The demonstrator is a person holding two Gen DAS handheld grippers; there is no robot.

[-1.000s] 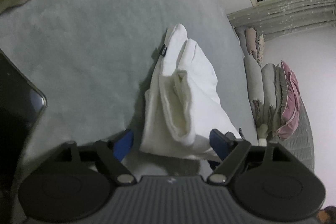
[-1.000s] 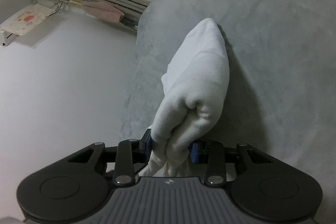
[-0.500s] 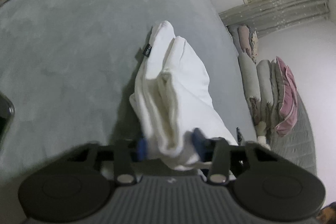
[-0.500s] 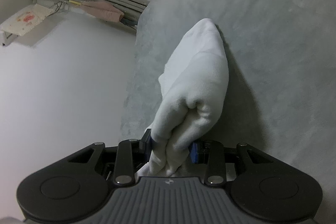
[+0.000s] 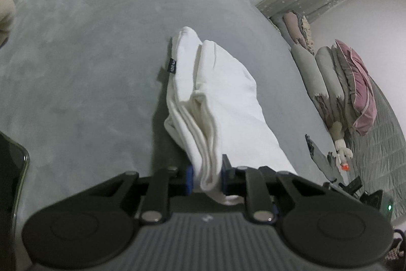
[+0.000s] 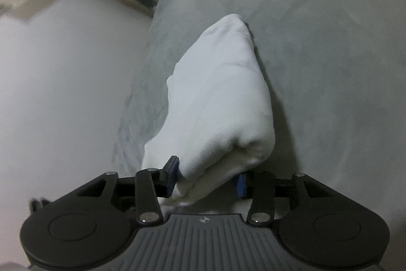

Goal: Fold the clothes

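Note:
A white folded garment lies on a grey plush cover, with a small black label on its left side. My left gripper is closing on the garment's near layered edge, and both blue pads press on the stacked folds. In the right wrist view the same garment shows as a rounded bundle on the grey cover. My right gripper is opening. The bundle's end still sits between the pads, loose and no longer pinched.
Grey pillows and a pink cushion stand stacked at the right. A dark flat device lies at the left edge and a beige cloth above it. The cover's edge drops to a pale floor.
My left jaws went from wide open to shut on the garment's folded edge and lifted it slightly. My right jaws spread apart, loosening their pinch on the bundle, and the view rolled.

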